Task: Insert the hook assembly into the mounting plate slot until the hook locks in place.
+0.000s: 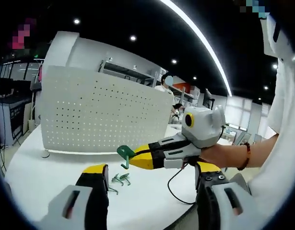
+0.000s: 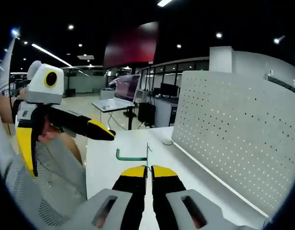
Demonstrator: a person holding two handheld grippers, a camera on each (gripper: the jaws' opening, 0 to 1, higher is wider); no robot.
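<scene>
I have the green bent-metal hook pinched between the yellow tips of my right gripper, jaws pressed together on its thin wire stem so the curved end sticks out to the side, clear of the pads. I hold it up off the white tabletop like this so I can turn its prongs toward the white perforated mounting panel, which stands upright on the table; in the right gripper view that panel sits off to one side, well apart from the hook, so nothing is inserted yet. In the left gripper view the right gripper reaches in with the hook at its tip, in front of the panel's lower edge. My left gripper hangs spread and empty above a small heap of spare green hooks on the table, kept back so it doesn't block the panel
</scene>
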